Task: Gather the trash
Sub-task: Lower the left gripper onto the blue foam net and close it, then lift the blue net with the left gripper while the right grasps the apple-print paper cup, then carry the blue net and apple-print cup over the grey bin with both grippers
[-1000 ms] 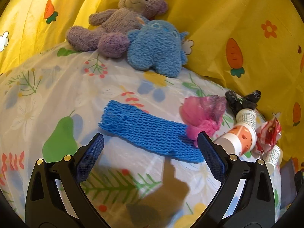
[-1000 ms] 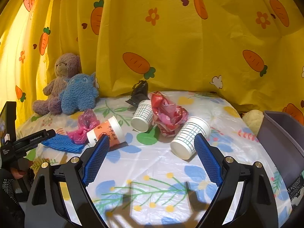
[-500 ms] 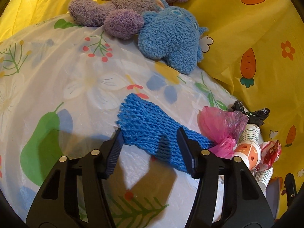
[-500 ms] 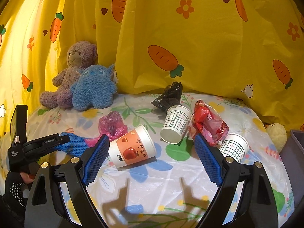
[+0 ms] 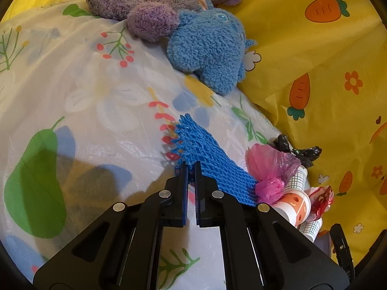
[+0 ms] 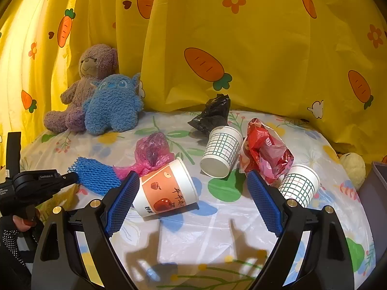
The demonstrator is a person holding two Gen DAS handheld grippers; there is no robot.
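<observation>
Left claw (image 5: 191, 165) is clamped on the near edge of the blue net (image 5: 205, 159), which lies flat on the flowered worktop (image 5: 84, 101) with its far end touching the pink bag (image 5: 271, 166). Right claw (image 6: 191, 198) hangs wide open above the worktop, the apple cup (image 6: 167, 191) lying on its side just ahead between its fingers. Two grid cups (image 6: 222, 151), a red wrapper (image 6: 266, 152) and a black bag (image 6: 212, 114) lie beyond, and plush toys (image 6: 111, 104) sit by the curtain (image 6: 266, 48).
</observation>
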